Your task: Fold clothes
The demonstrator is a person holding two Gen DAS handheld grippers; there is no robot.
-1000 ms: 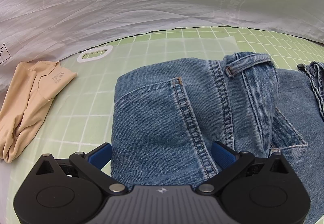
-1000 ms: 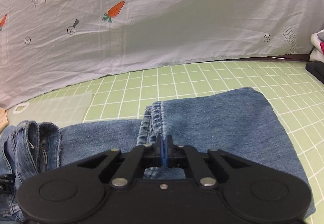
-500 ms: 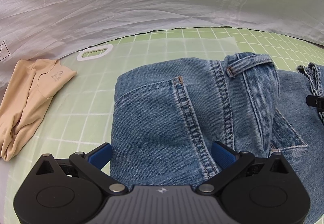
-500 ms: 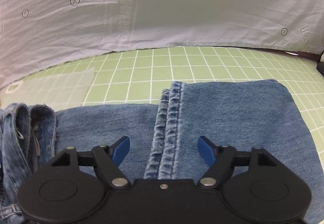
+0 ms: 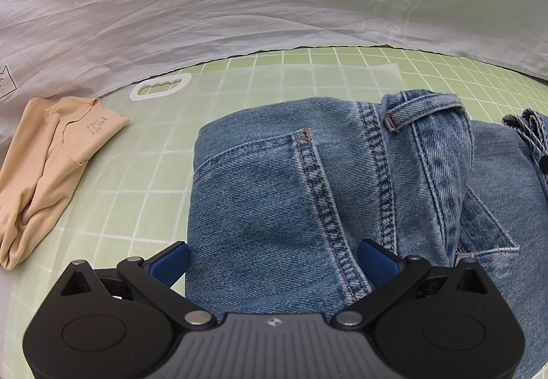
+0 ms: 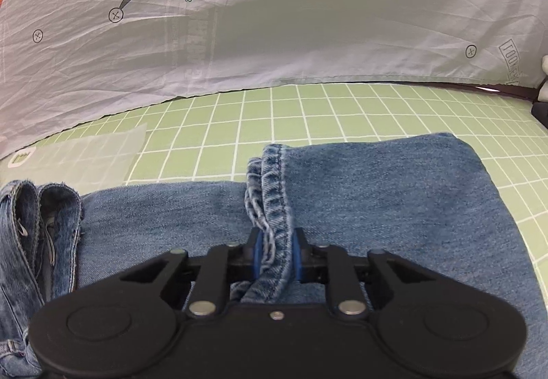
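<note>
Blue jeans lie partly folded on the green grid mat. In the left wrist view the seat part with its back pocket seam fills the middle, and my left gripper stands open over it, blue pads apart on either side of the denim. In the right wrist view the stacked leg hems run up the middle of the jeans. My right gripper is closing, and its blue pads pinch the hem stack between them.
A folded beige garment lies on the mat at the left. A translucent plastic sheet with a white handle cut-out lies behind the jeans. A white printed cloth backdrop hangs at the mat's far edge. A dark object sits at the right edge.
My right gripper, open half a second ago above the hems, has dropped lower and closed on them. The left gripper and the seat of the jeans have not moved.
</note>
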